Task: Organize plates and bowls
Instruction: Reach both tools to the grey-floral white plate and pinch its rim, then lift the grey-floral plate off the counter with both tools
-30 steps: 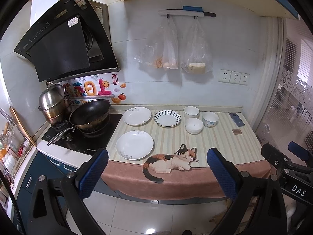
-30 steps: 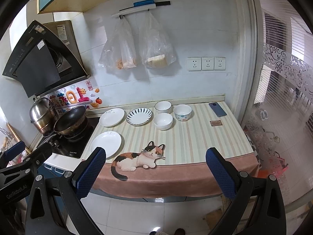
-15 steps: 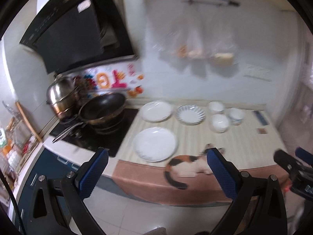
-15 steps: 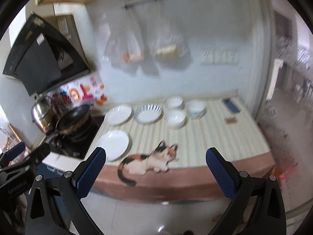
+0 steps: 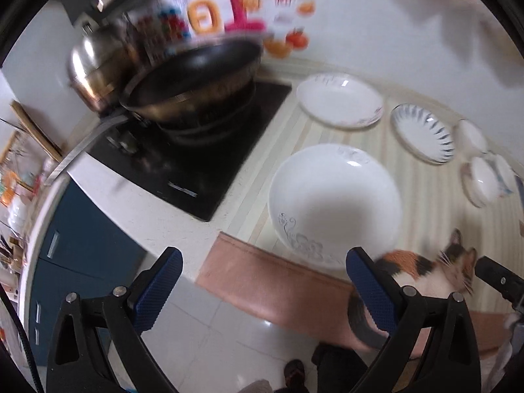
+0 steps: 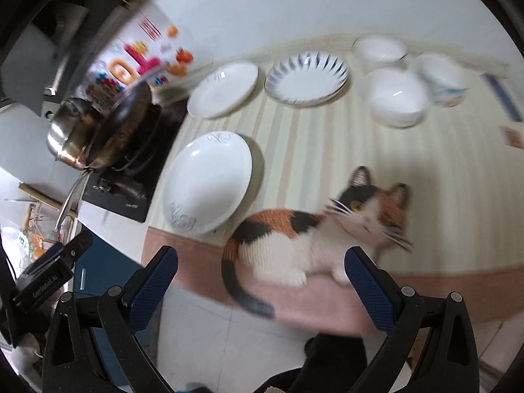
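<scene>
A large white plate [image 5: 334, 201] lies near the counter's front edge, also in the right wrist view [image 6: 209, 180]. Behind it lie a second white plate [image 5: 340, 104] [image 6: 224, 88] and a blue-striped plate [image 5: 424, 132] [image 6: 308, 77]. Three bowls stand at the right: a white one [image 6: 394, 96], a white one behind it [image 6: 378, 49] and a patterned one [image 6: 443, 80]. My left gripper [image 5: 262, 281] is open and empty, just in front of the large plate. My right gripper [image 6: 260, 281] is open and empty, above the counter's front edge.
A black wok [image 5: 193, 78] and a steel pot [image 5: 95, 65] sit on the black hob [image 5: 196, 160] at the left. A striped mat with a cat picture [image 6: 314, 229] covers the counter. Blue cabinets [image 5: 78, 249] and a tiled floor lie below.
Both grippers have moved forward and down towards the counter, so the plates and bowls look much nearer. The left one has swung towards the large front plate. Both stay open.
</scene>
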Tool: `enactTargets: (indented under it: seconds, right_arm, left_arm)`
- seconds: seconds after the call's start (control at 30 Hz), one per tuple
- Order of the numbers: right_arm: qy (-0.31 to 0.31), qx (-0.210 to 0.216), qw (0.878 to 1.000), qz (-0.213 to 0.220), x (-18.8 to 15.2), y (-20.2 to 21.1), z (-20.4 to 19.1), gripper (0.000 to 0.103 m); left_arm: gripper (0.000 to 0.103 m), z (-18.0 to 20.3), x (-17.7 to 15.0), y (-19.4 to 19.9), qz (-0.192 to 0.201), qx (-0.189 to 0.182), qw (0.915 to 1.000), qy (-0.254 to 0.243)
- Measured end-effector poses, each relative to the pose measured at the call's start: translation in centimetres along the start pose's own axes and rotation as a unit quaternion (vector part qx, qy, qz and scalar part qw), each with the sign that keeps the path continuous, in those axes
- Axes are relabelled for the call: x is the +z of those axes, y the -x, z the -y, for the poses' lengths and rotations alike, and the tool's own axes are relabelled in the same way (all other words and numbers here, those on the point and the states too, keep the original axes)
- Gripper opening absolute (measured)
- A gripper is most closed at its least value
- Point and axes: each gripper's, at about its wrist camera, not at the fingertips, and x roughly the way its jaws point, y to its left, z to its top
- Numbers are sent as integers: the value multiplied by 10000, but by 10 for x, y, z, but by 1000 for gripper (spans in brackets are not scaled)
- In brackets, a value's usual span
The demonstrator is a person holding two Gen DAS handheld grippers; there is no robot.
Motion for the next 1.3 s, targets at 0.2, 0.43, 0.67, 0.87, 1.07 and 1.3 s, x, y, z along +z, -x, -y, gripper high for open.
enactTargets:
  seconds: [0.2,0.43,0.67,0.87,1.07,1.3]
  right_arm:
    - [-35,283,9965,-780,66,-112,3,96]
    - [200,626,9879,-1401,101,-199,-11,57]
    - [434,561,9873,-1423,104,-222,-26,18]
    - [338,447,9890,-1369,94,-204,-19,18]
    - [273,409,9921,-1155,94,-171,-1,18]
    - [157,321,9945,-985,88,-121,46,18]
  left_arm:
    - [86,3,40,-105,-1009,-260,9942,279]
    - [50,11,57,-175,-1597,-469,9854,349]
    - [33,8,51,-179,-1498,-480,9869,367]
    - [32,12,36,-154,-1492,-648,9861,346]
    - [32,35,21,-126,-1340,-830,9875,106]
    - [32,93,16,-103,-1208,-1110,9862,-217]
